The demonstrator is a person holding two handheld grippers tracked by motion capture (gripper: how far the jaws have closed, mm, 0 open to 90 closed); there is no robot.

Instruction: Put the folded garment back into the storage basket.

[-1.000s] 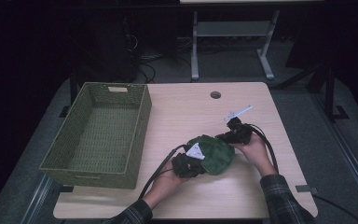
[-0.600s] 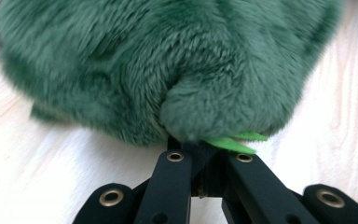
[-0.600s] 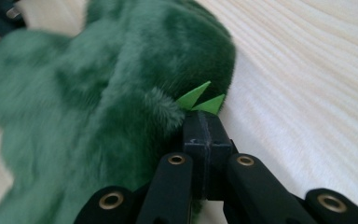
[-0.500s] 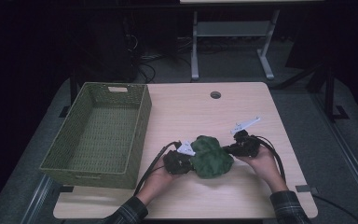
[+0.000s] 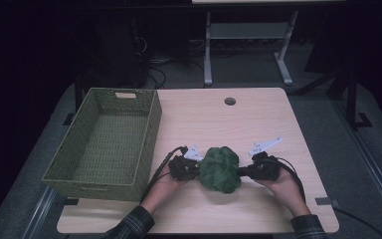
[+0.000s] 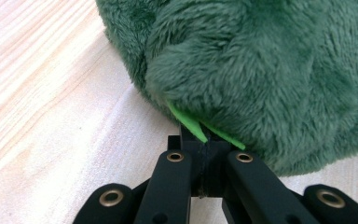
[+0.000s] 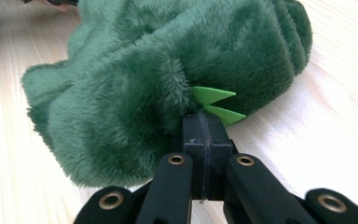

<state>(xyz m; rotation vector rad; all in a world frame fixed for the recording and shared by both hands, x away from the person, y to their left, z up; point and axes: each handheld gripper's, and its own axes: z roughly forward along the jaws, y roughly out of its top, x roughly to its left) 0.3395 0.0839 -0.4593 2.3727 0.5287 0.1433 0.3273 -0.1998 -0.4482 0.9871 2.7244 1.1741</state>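
Observation:
A fluffy dark green cloth (image 5: 220, 168) lies bunched in a heap near the front of the wooden table (image 5: 214, 119). My left gripper (image 5: 193, 168) comes at it from the left, my right gripper (image 5: 244, 172) from the right. In the left gripper view the light green fingertips (image 6: 189, 122) are pressed together on a fold of the cloth (image 6: 261, 70). The right gripper view has the same: the fingertips (image 7: 212, 95) meet on the cloth's (image 7: 168, 74) edge. A hand holds each gripper.
A green woven basket (image 5: 152, 124) stands at the table's left side, a short gap from the left gripper. A round cable hole (image 5: 230, 101) sits in the tabletop at the back. Black cables trail from both grippers toward the front edge.
The right gripper has come toward the front edge and the left gripper has shifted left. The cloth has been gathered into a rounder heap between them.

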